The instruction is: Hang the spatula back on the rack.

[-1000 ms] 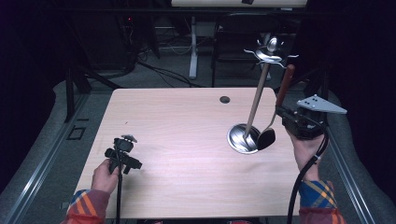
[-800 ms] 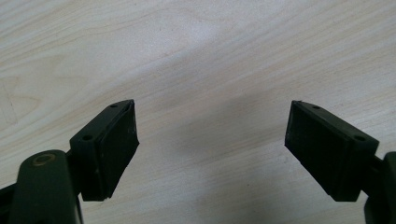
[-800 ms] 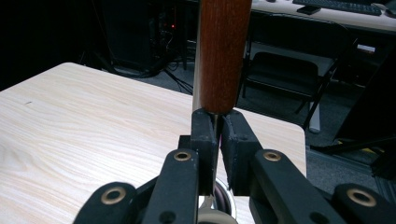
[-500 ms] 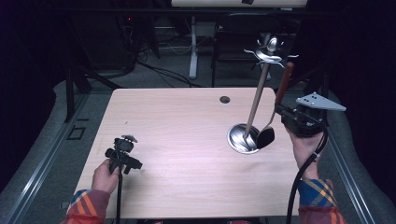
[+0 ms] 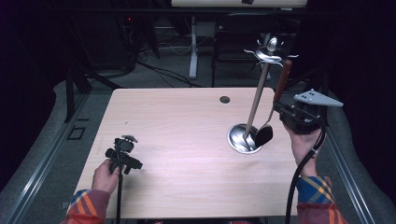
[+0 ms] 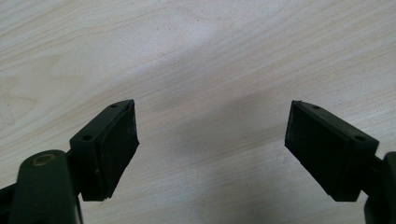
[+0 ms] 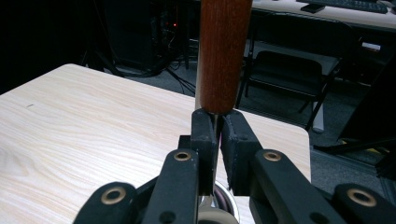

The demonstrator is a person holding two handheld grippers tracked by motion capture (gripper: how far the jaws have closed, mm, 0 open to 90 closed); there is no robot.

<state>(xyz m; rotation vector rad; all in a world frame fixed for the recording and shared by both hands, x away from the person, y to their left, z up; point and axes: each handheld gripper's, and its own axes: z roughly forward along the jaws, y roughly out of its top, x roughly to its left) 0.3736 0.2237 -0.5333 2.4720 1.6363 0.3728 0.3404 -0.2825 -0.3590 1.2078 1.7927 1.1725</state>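
Observation:
A metal utensil stand has a round base [image 5: 243, 139], a slanting pole [image 5: 258, 95] and hooks at its top [image 5: 268, 53]. It stands on the right part of the wooden table [image 5: 187, 140]. My right gripper [image 5: 280, 108] is shut on the thin metal shank of a spoon, just below its brown wooden handle [image 5: 282, 79]. The spoon's black head [image 5: 263, 135] hangs over the base. In the right gripper view the jaws [image 7: 218, 130] pinch the shank under the handle [image 7: 224, 51]. My left gripper [image 5: 122, 154] rests low at the table's front left, open over bare wood [image 6: 212, 154].
A small dark hole [image 5: 224, 99] sits near the table's far edge. Behind the table are a folding chair [image 7: 299, 70], desk legs and cables on the floor. A cable [image 5: 299, 177] trails from the right gripper along the forearm.
The right gripper and the spoon have risen very slightly. The left gripper has stayed where it was.

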